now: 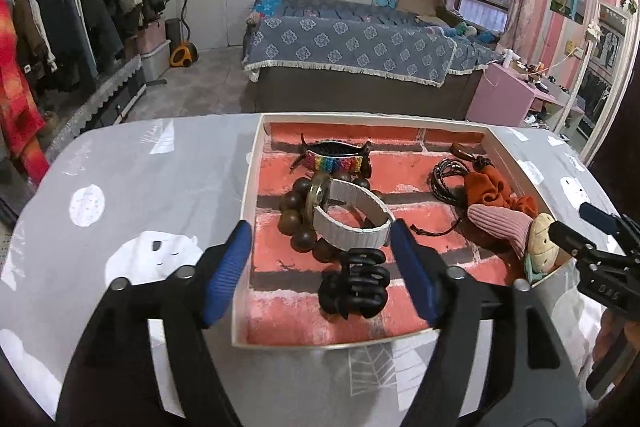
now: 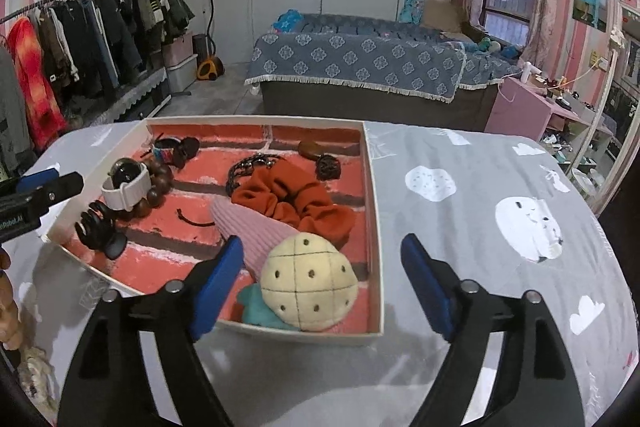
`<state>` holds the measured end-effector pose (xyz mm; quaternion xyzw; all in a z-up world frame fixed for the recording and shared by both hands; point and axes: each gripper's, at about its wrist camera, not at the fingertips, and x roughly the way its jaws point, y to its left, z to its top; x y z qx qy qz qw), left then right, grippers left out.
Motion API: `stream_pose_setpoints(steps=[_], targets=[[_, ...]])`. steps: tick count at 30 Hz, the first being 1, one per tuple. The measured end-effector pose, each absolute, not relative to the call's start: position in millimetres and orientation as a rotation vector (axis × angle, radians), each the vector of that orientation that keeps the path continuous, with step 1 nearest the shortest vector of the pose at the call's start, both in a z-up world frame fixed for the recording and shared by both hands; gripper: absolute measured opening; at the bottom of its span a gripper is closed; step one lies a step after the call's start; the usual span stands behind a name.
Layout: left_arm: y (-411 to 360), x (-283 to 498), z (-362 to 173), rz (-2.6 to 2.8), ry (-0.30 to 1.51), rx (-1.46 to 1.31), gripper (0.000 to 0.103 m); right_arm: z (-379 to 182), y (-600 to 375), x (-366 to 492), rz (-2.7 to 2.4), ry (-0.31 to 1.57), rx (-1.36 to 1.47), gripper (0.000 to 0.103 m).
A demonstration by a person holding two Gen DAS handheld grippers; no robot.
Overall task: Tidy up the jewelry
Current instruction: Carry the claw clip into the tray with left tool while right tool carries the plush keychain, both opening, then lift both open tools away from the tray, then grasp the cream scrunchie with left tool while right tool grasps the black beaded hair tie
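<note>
A shallow white box [image 1: 247, 183] with a red brick-pattern floor sits on the grey table [image 1: 132, 195]; it also shows in the right wrist view [image 2: 376, 211]. In it lie a white-strapped watch [image 1: 352, 217], a dark wooden bead bracelet [image 1: 294, 215], a black claw clip [image 1: 358, 285], a rainbow hair clip [image 1: 334, 158], a black cord [image 1: 450, 175], an orange scrunchie [image 2: 296, 201] and a pink and cream plush clip [image 2: 308, 277]. My left gripper [image 1: 322, 267] is open and empty over the box's near left part. My right gripper [image 2: 322, 281] is open and empty, astride the box's near right corner.
A bed [image 1: 352, 59] with a blue patterned cover stands beyond the table. A clothes rack [image 1: 68, 23] runs along the left wall. A pink side table [image 1: 516, 99] and a mirror [image 1: 604, 75] stand to the right. The right gripper's tip shows in the left wrist view [image 1: 588, 227].
</note>
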<state>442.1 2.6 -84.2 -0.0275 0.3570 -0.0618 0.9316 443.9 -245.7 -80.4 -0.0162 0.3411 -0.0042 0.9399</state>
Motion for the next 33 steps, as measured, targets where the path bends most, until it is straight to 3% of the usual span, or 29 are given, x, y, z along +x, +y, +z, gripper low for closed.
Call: stream_pose_setpoints(steps=[5,13,33], targets=[[8.1,421.9,-72.9,-0.106,0.71,-0.049,0.088,-69.2,-244.6,421.1,-0.015,0.681,-0.04,0.087],[21.6,374.4,-64.9,-0.082,0.706,-0.042,0.098,-72.0,-247.1,371.9,-0.014,0.705,-0.02,0.088],[43.3,278.0,-110.3,-0.049,0.838,-0.066,0.098,-107.1,-264.7,286.4,-0.042,0.772,0.035,0.088]])
